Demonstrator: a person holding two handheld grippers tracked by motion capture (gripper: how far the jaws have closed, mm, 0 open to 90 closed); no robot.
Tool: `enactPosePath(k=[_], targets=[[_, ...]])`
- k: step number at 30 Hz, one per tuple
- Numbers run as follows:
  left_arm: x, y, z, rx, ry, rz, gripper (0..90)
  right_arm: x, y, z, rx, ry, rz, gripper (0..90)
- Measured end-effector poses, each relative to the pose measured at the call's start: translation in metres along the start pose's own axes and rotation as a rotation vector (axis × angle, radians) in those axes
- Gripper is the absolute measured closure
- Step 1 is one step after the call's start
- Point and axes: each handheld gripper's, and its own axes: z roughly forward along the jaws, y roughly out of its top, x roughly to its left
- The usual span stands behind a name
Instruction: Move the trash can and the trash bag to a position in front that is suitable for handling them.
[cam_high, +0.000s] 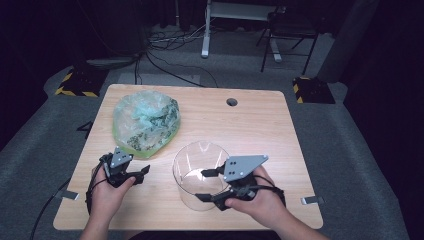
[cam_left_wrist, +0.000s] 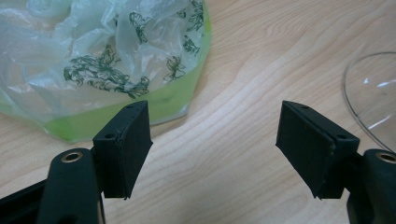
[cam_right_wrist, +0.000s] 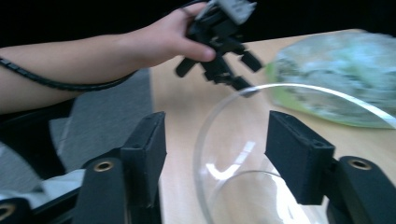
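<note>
Both grippers, left gripper (cam_high: 136, 175) and right gripper (cam_high: 207, 185): black bodies, grey three-cornered top plates with dark screw holes. Jaws carry flat black rectangular pads, brass-ringed holes at the bases. Black cables trail off; forearms bare, no sleeves.

In the right gripper view the bag (cam_right_wrist: 336, 79) is blurred and cut off at the right edge. The bowl (cam_left_wrist: 373, 98) is cut by the right edge in the left gripper view. What the bag holds cannot be told.

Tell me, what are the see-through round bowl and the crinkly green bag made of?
The clear round bowl looks like glass or hard plastic: see-through, with shiny glints. The crinkly green patterned bag looks like thin, soft plastic film: wrinkled and half see-through.
</note>
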Motion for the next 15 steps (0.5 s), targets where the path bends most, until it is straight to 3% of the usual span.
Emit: enactPosePath(k=[2, 3, 5, 9, 10, 11, 15], targets=[[0.002, 0.002, 0.002, 0.008, 0.004, 0.01, 26.3, -0.005, -0.001, -0.007, -0.006, -0.018, 0.012, 37.5], [0.003, 0.004, 0.003, 0.011, 0.006, 0.017, 26.3, -0.016, -0.004, -0.024, -0.028, -0.063, 0.048, 36.5], [0.006, 0.009, 0.007, 0.016, 0.012, 0.026, 26.2, -0.027, -0.01, -0.041, -0.04, -0.13, 0.072, 35.4], [0.014, 0.019, 0.017, 0.033, 0.021, 0.049, 25.6, -0.045, -0.025, -0.069, -0.015, -0.253, 0.1, 34.6], [0.014, 0.019, 0.017, 0.033, 0.021, 0.049, 24.8, -0.045, -0.025, -0.069, -0.015, -0.253, 0.1, 34.6], [0.015, 0.021, 0.019, 0.031, 0.018, 0.047, 24.1, -0.053, -0.033, -0.081, -0.006, -0.296, 0.113, 34.5], [0.02, 0.031, 0.03, 0.01, 0.028, 0.063, 24.0, -0.067, -0.053, -0.101, -0.005, -0.369, 0.143, 34.4]])
